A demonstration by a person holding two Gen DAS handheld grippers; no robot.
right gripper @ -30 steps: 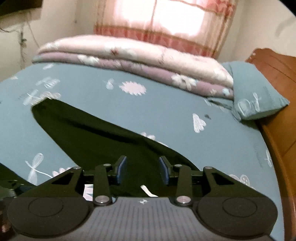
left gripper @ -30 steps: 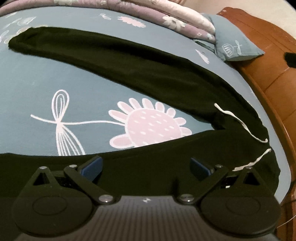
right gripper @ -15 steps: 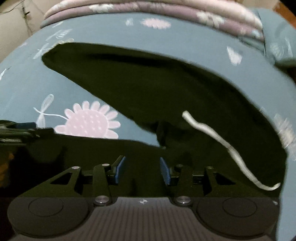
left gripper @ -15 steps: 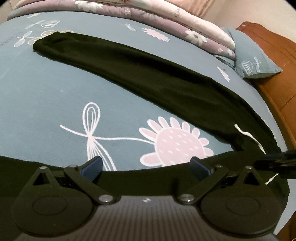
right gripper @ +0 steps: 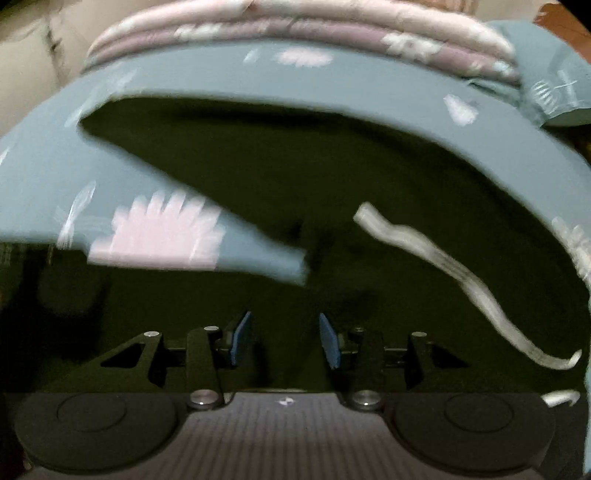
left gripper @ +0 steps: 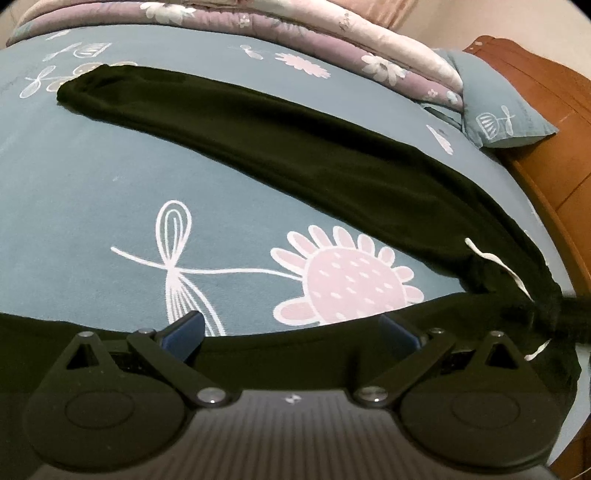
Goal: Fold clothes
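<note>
Black trousers [left gripper: 295, 155] with a white drawstring [left gripper: 491, 260] lie spread on a blue patterned bedsheet [left gripper: 92, 206]. One leg runs to the far left; the other crosses just in front of my left gripper [left gripper: 291, 328], which is wide open and low over that near leg. In the right wrist view the trousers [right gripper: 295, 177] fill the middle and the drawstring [right gripper: 443, 269] lies to the right. My right gripper [right gripper: 284, 339] is open, its blue pads [right gripper: 242, 338] close above the black cloth near the waist. That view is blurred.
A folded pink and purple quilt [left gripper: 295, 33] lies across the far side of the bed. A blue pillow [left gripper: 498, 107] rests at the far right beside the brown wooden bed frame [left gripper: 554, 147]. The quilt [right gripper: 295, 29] also shows in the right wrist view.
My right gripper has dropped from high above the bed down close over the trousers' waist. My left gripper has tilted a little and stays open over the near leg.
</note>
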